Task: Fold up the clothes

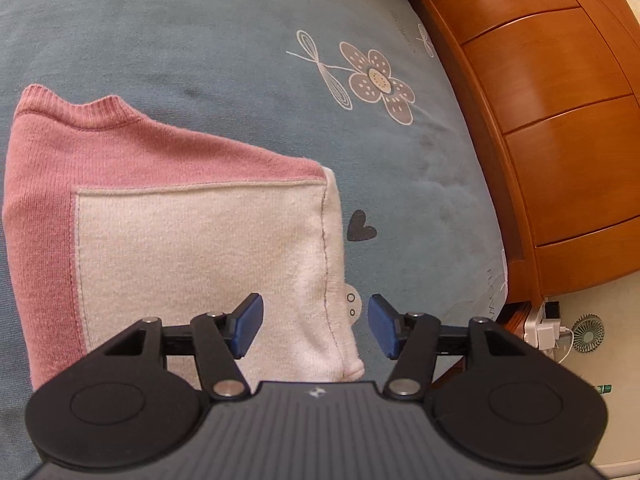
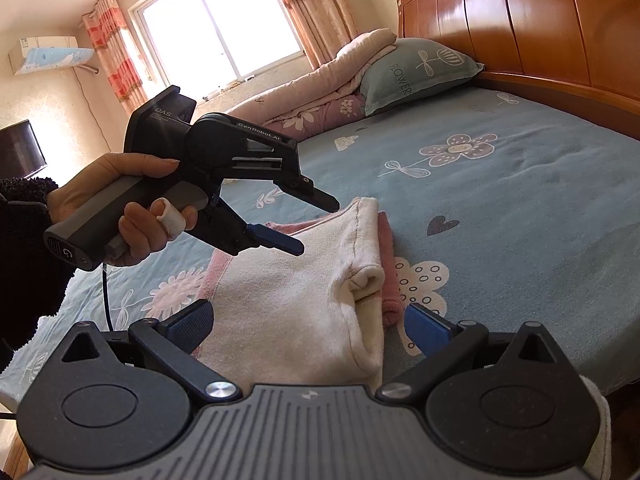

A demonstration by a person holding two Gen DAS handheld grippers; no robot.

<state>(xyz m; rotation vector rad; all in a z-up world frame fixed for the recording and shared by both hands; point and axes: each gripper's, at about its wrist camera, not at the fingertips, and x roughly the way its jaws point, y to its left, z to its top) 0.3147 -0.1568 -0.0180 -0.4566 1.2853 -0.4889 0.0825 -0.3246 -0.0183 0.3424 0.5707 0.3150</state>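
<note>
1. Fingers of the left gripper (image 1: pixel 316 326) stand wide apart with nothing between the blue pads (image 1: pixel 249 326); it hovers above the near edge of the folded pink-and-cream knitted sweater (image 1: pixel 192 240).
2. Left hand (image 2: pixel 120 208), in a dark fuzzy sleeve (image 2: pixel 24 248), grips that tool's handle in the right wrist view.
3. Sweater lies folded flat on the blue flower-printed bedsheet (image 1: pixel 240 40), cream panel uppermost.
4. Right gripper (image 2: pixel 310 330) is likewise spread wide and empty, its pads flanking the sweater's near end without contact.
5. Glossy orange-brown wooden headboard (image 2: pixel 540 20) borders the bed on the right, a blue printed pillow (image 2: pixel 412 72) before it.
</note>
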